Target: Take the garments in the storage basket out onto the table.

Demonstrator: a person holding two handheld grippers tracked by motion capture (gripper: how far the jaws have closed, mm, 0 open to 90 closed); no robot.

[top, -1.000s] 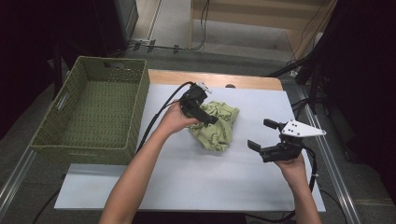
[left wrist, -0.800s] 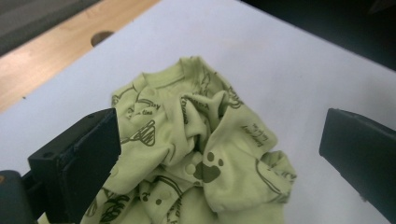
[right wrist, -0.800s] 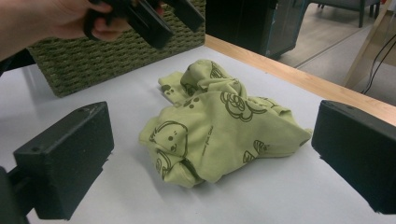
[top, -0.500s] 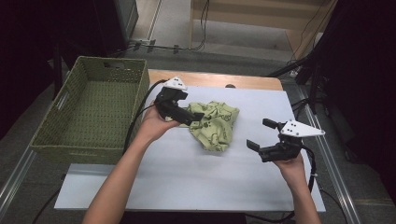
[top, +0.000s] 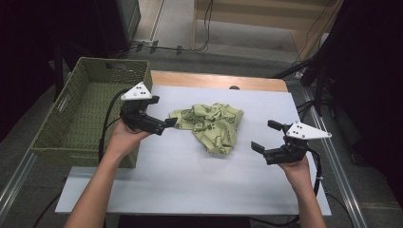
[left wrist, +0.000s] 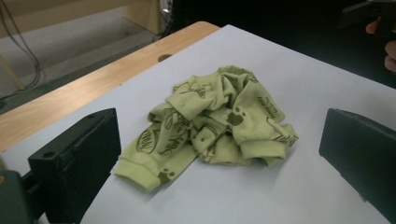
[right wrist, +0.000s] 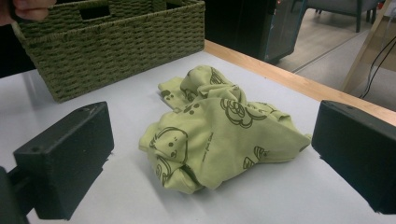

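Lying crumpled on the worktop [top: 157,185], the shirt [top: 213,125] sits between both grippers. Left gripper [top: 167,125] and right gripper [top: 264,136] both hold their fingers apart, gripping nothing.

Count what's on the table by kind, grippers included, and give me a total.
Garment: 1
Basket: 1
Grippers: 2, left gripper and right gripper, both open, neither touching the garment
Total: 4

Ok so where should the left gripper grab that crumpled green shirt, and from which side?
Probably the cuffed sleeve end that sticks out of the green shirt toward the left gripper. It lies flat on the white table, apart from the bunched middle, so open jaws could slide in low from the basket side and pinch the hem.
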